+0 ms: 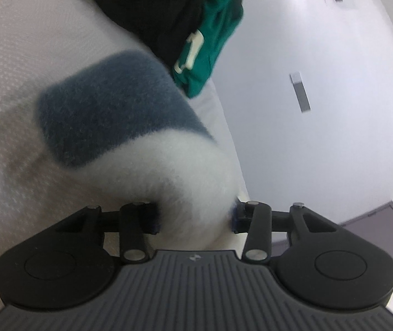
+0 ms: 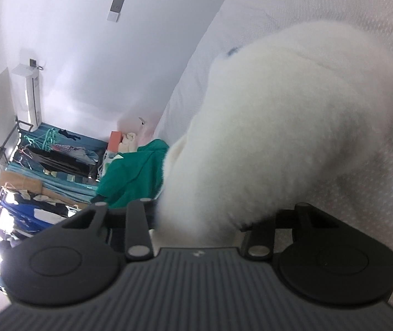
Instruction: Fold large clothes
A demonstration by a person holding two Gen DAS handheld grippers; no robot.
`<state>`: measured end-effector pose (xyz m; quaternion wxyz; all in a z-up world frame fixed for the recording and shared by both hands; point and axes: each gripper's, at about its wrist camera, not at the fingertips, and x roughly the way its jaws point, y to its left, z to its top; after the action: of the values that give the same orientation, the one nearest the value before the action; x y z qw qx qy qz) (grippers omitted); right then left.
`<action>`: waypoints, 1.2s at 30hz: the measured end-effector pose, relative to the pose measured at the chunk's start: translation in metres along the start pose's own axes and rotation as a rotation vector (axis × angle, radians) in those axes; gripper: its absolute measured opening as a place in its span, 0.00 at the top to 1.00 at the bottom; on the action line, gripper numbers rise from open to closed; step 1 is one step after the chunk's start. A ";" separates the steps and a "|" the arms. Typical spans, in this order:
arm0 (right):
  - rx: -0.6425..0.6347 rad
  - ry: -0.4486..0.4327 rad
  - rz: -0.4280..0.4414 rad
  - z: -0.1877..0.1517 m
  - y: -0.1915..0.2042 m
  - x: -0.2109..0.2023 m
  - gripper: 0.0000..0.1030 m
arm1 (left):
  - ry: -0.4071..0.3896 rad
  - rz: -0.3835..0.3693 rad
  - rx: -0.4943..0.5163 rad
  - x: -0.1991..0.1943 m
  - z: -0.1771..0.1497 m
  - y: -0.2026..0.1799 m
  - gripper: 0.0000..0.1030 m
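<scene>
A fluffy white and grey-blue garment (image 1: 119,115) lies bunched on the pale patterned bed surface (image 1: 8,69). My left gripper (image 1: 195,216) is shut on its white part, which bulges between the jaws. In the right wrist view the same fluffy garment (image 2: 279,143) shows all white, and my right gripper (image 2: 199,218) is shut on a thick fold of it. The fingertips of both grippers are buried in the fleece.
A black garment (image 1: 146,8) and a green garment (image 1: 213,27) lie piled at the bed's far edge; the green garment also shows in the right wrist view (image 2: 132,176). Beyond the bed edge are a white wall (image 1: 320,96) and a clothes rack (image 2: 39,165).
</scene>
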<state>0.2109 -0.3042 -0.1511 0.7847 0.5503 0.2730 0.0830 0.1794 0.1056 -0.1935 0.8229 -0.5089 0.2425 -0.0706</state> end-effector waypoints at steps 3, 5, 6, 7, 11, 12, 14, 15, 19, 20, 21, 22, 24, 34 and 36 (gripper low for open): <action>0.002 -0.014 0.015 0.012 0.007 -0.014 0.57 | 0.028 -0.004 0.025 0.005 0.000 -0.021 0.53; -0.003 -0.032 0.039 0.020 0.012 -0.024 0.60 | 0.033 -0.009 0.040 0.008 -0.001 -0.038 0.53; -0.019 -0.043 0.051 0.027 0.017 -0.030 0.64 | 0.034 -0.016 0.048 0.011 -0.001 -0.047 0.54; -0.035 -0.052 0.061 0.033 0.022 -0.034 0.68 | 0.034 -0.024 0.062 0.014 -0.001 -0.056 0.57; -0.078 -0.076 0.088 0.059 0.033 -0.046 0.78 | 0.029 0.013 0.135 0.025 -0.009 -0.087 0.66; -0.061 -0.056 0.079 0.063 0.030 -0.046 0.78 | 0.030 0.036 0.128 0.029 -0.012 -0.087 0.68; -0.048 -0.015 0.063 0.062 0.024 -0.043 0.78 | 0.045 0.072 0.081 0.033 -0.012 -0.074 0.70; -0.047 0.000 0.046 0.059 0.020 -0.042 0.78 | 0.053 0.074 0.062 0.032 -0.013 -0.065 0.70; 0.012 0.039 0.015 0.040 0.000 -0.045 0.78 | 0.076 0.043 0.058 0.022 -0.018 -0.045 0.70; 0.033 0.041 0.012 0.036 -0.005 -0.048 0.77 | 0.085 0.039 0.063 0.019 -0.021 -0.042 0.69; 0.061 0.042 0.000 0.031 -0.012 -0.050 0.76 | 0.093 0.036 0.062 0.018 -0.021 -0.038 0.69; 0.092 0.043 -0.014 0.028 -0.017 -0.053 0.75 | 0.102 0.036 0.051 0.017 -0.023 -0.035 0.66; 0.164 0.051 -0.026 0.022 -0.029 -0.055 0.63 | 0.124 0.041 0.009 0.017 -0.025 -0.024 0.50; 0.226 0.029 -0.132 0.018 -0.035 -0.028 0.17 | 0.157 0.032 -0.126 0.041 -0.034 0.003 0.15; 0.238 0.024 -0.164 0.019 -0.039 -0.018 0.17 | 0.147 0.019 -0.196 0.048 -0.033 0.014 0.15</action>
<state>0.1989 -0.3425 -0.1756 0.7148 0.6143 0.3342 -0.0078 0.2041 0.0681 -0.2339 0.7499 -0.5780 0.3128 -0.0757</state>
